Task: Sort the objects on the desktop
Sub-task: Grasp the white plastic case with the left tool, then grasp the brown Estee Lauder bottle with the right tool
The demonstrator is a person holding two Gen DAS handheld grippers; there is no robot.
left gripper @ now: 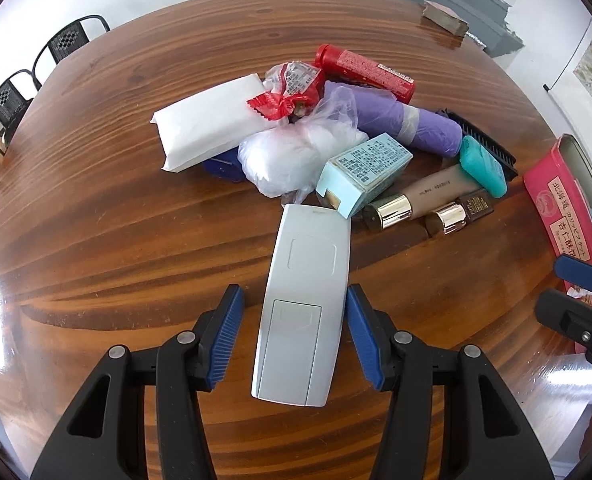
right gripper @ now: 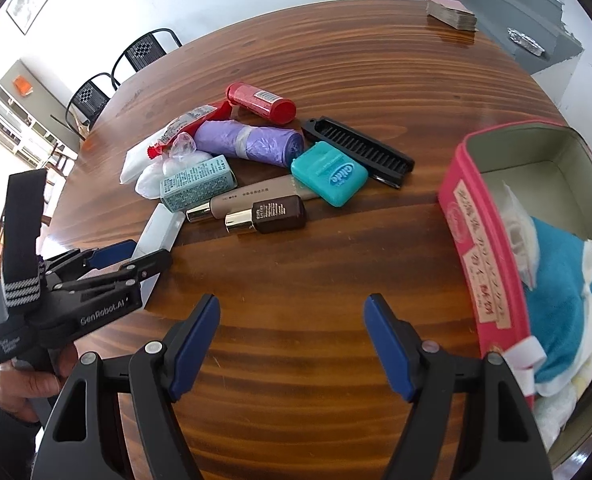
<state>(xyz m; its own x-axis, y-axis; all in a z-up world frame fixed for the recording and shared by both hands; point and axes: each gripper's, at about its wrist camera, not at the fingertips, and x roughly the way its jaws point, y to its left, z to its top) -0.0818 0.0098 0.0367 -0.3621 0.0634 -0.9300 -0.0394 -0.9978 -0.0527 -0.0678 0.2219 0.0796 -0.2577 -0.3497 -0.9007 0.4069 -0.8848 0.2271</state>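
Now, operator, your view reads as follows.

Left gripper (left gripper: 295,336): your jaws stand apart, one on each side of the remote; the right pad looks to be at its edge, the left pad shows a gap. You are not clamping it.
Remote (left gripper: 302,308): white, back side up, flat on the table, its far end touching the pile, its near end between your fingers. From the right wrist view it shows partly behind your left gripper (right gripper: 136,264).
Right gripper (right gripper: 292,344): your jaws are spread wide with nothing between them, hanging over bare wood.
Table (left gripper: 96,216): dark wood, glossy.
Pile: just past the remote lie a pale blue box (left gripper: 364,172), a white bag (left gripper: 292,160), a white pack (left gripper: 212,124) and a red wrapper (left gripper: 292,88).
Farther back: a purple roll (left gripper: 408,120) and a red tube (left gripper: 366,72), touching the pile.
Right of the box: a beige tube (right gripper: 256,194) and a brown bottle (right gripper: 268,214) side by side, a teal floss case (right gripper: 330,174) resting on the beige tube, a black comb (right gripper: 358,150) behind it.
Tin (right gripper: 480,240): pink, open, at your right, well apart from the pile; a blue cloth (right gripper: 560,292) and white items lie in it.
Far edge: a card stack (right gripper: 452,12).
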